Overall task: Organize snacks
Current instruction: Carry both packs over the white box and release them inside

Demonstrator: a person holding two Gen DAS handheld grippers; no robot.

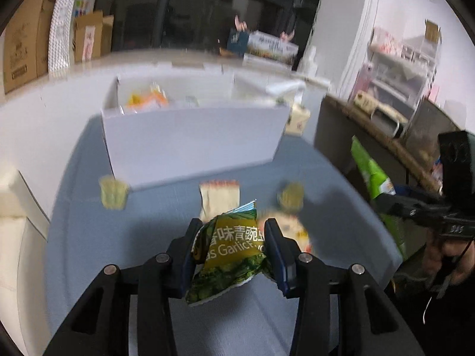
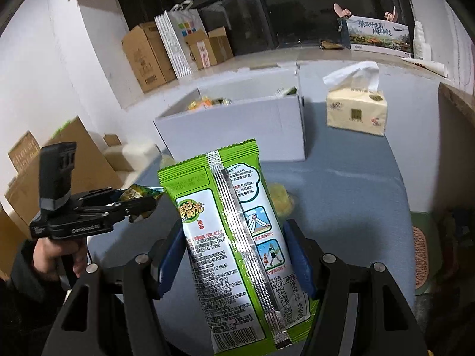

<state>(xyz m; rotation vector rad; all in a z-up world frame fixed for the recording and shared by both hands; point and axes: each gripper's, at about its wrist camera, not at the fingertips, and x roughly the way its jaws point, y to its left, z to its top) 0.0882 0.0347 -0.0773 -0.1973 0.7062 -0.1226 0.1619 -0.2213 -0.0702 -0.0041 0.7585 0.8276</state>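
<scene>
The left gripper [image 1: 231, 249] is black plastic with blue pads on its fingers [image 1: 274, 246] and round silver screws on its arms. The right gripper [image 2: 234, 255] looks the same, black with blue pads. Each has a boxy black camera on top and white letters on its side. The hands [image 2: 56, 255] show bare skin and dark sleeves.

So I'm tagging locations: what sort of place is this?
Probably a lived-in home or small office room, not a lab: stacked cardboard boxes by a dark window, a tissue pack on the blue-grey table, and a cluttered shelf rack.
</scene>
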